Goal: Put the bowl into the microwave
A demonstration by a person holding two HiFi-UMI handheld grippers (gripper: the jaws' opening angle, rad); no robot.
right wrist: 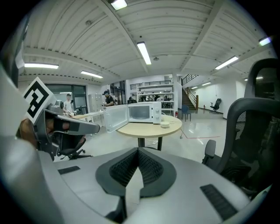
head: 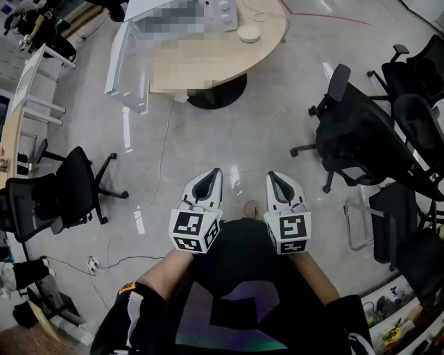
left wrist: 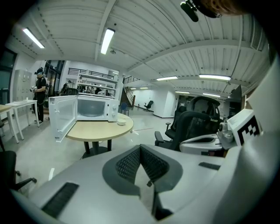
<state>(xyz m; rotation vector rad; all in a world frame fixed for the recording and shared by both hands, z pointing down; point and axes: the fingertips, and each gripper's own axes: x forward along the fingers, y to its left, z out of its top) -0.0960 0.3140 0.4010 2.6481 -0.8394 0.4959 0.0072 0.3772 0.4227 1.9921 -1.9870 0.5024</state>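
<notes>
A small white bowl (head: pixel 248 33) sits on the round wooden table (head: pixel 229 55), right of a white microwave (head: pixel 222 12) whose door (head: pixel 127 62) hangs wide open. The table is a few steps ahead of me. My left gripper (head: pixel 208 179) and right gripper (head: pixel 276 180) are held side by side at waist height over the floor, both shut and empty. The left gripper view shows its closed tips (left wrist: pixel 140 149), with the microwave (left wrist: pixel 94 109) and bowl (left wrist: pixel 121 123) far off. In the right gripper view the shut gripper (right wrist: pixel 138 151) points towards the microwave (right wrist: pixel 143 112) and bowl (right wrist: pixel 165 124).
Black office chairs stand on the left (head: pixel 66 191) and in a group on the right (head: pixel 368 142). A thin cable (head: pixel 163 149) runs across the grey floor towards the table. People stand at desks far behind the table (right wrist: pixel 106 99).
</notes>
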